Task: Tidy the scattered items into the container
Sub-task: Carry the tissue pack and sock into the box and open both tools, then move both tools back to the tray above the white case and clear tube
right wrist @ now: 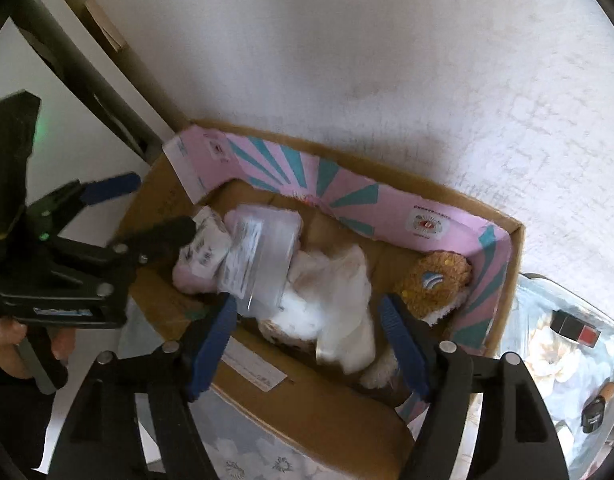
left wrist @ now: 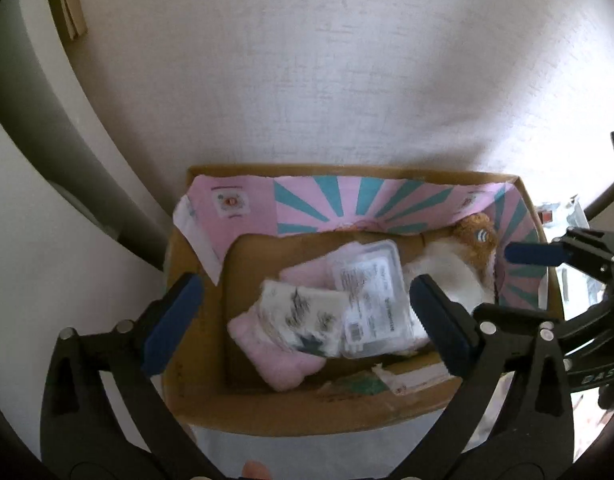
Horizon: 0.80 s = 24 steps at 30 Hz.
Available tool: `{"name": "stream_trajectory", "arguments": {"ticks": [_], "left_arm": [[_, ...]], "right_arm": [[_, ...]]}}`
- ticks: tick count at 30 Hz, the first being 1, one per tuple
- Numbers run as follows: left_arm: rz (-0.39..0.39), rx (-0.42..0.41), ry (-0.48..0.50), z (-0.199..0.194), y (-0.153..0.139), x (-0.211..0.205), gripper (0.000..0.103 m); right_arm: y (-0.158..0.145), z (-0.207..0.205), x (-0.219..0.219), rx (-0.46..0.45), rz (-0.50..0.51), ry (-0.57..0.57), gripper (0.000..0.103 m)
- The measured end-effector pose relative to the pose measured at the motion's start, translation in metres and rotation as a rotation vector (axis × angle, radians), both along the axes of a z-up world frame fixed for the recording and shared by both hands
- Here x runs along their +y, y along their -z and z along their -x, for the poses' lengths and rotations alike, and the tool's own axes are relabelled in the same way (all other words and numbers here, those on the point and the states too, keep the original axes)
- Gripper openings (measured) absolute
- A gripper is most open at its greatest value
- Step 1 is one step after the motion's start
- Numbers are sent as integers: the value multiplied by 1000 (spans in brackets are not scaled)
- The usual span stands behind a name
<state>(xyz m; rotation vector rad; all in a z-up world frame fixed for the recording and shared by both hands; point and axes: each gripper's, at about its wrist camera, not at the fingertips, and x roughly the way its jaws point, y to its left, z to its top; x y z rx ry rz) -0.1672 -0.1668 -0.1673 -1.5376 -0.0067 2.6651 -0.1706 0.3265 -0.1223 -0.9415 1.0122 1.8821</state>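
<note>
Both claws hang spread and empty over the cardboard box (left wrist: 211,408) in the lower middle of each frame: the left claw (left wrist: 303,316) above a white patterned packet (left wrist: 303,316) and clear plastic case (left wrist: 371,292) lying on a pink cloth (left wrist: 283,368), the right claw (right wrist: 307,336) above a white stuffed toy (right wrist: 335,304). A lipstick (right wrist: 575,330) sits at lower right outside the box.
</note>
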Motion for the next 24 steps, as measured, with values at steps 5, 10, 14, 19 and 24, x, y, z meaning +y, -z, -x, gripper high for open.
{"name": "stream_trajectory", "arguments": {"ticks": [5, 10, 14, 19, 24], "left_arm": [[-1, -3, -12, -15, -19, -2, 103], [-7, 2, -22, -21, -14, 12, 103], [-6, 10, -19, -26, -16, 26, 103], [-11, 20, -9, -33, -26, 38, 103], [-24, 37, 19, -44, -41, 64, 103]], "right_arm": [[-1, 0, -13, -39, -32, -2, 71], [-3, -5, -19, -42, -47, 2, 71], [-10, -13, -24, -33, -70, 18, 71], [-17, -25, -34, -24, -92, 42, 71], [-32, -49, -55, -51, -129, 115, 71]]}}
